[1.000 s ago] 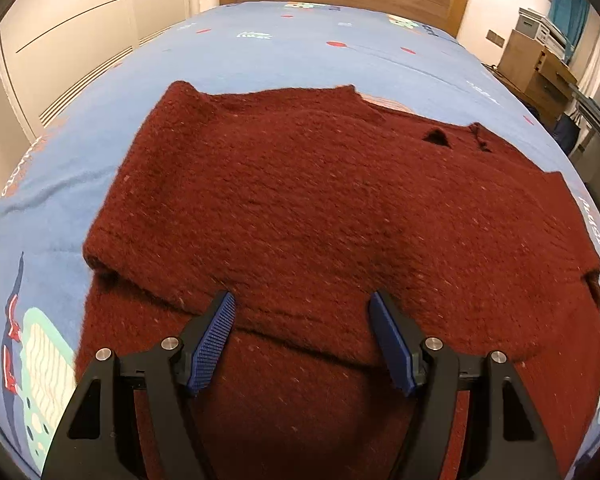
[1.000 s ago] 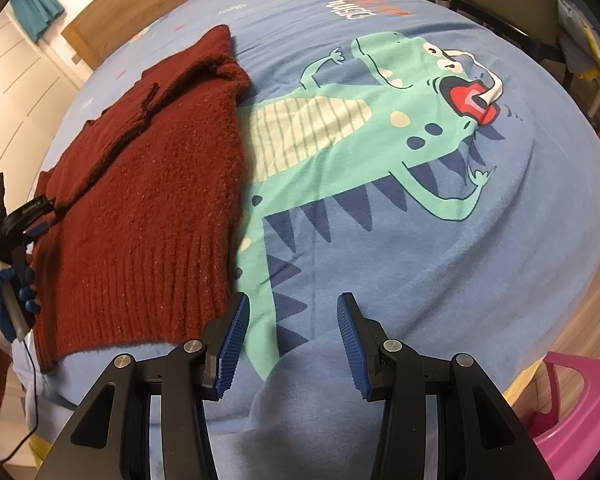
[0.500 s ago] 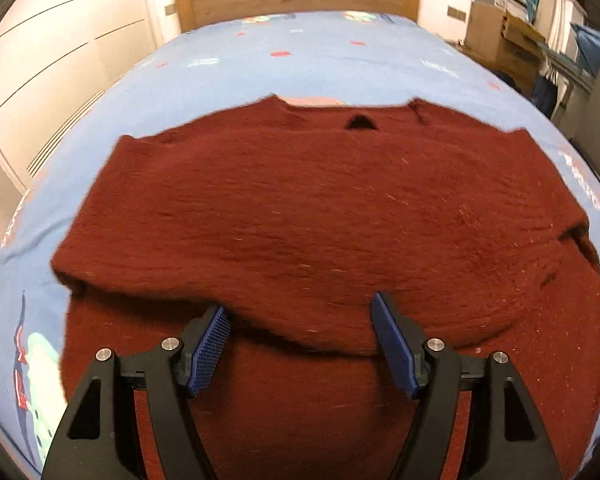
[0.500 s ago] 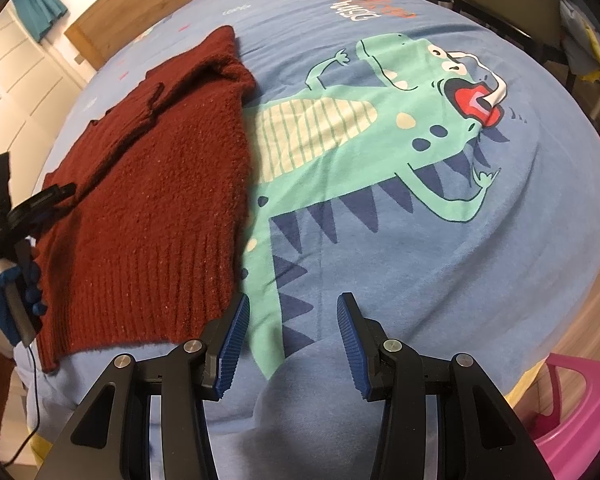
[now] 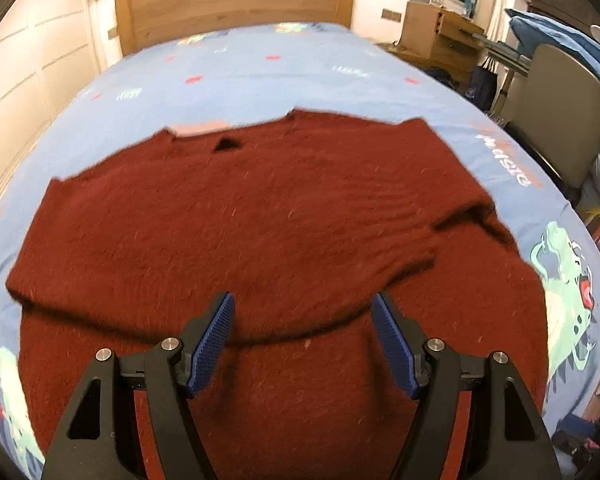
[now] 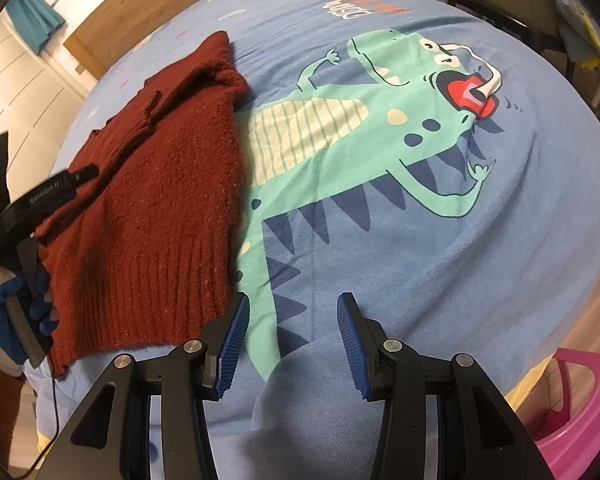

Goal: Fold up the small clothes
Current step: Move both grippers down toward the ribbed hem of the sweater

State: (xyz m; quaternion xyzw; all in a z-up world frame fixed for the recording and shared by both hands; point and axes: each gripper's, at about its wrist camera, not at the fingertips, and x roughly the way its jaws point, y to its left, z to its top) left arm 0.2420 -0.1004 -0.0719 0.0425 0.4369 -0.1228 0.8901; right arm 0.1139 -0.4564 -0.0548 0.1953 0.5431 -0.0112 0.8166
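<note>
A dark red knitted sweater [image 5: 260,220] lies on the blue dinosaur-print bed sheet [image 5: 260,72], one part folded over so that a fold edge crosses its lower half. My left gripper [image 5: 302,320] hovers open above that fold edge, nothing between its blue pads. In the right wrist view the sweater [image 6: 156,208] fills the left side, its ribbed hem nearest me. My right gripper [image 6: 292,322] stands open over bare sheet just right of the hem corner, holding nothing. The left gripper's body [image 6: 28,200] shows at the left edge in a gloved hand [image 6: 8,320].
A wooden headboard [image 5: 236,4] closes the far end of the bed. A chair [image 5: 556,120], boxes and bags crowd the floor on the right. A pink plastic basket [image 6: 580,412] stands beside the bed's near corner. The green dinosaur print [image 6: 380,140] covers the sheet right of the sweater.
My left gripper has swung and rolled, so the sweater's neckline slid left and the bed's right side came into view. The right gripper stayed put, with both pairs of jaws unchanged.
</note>
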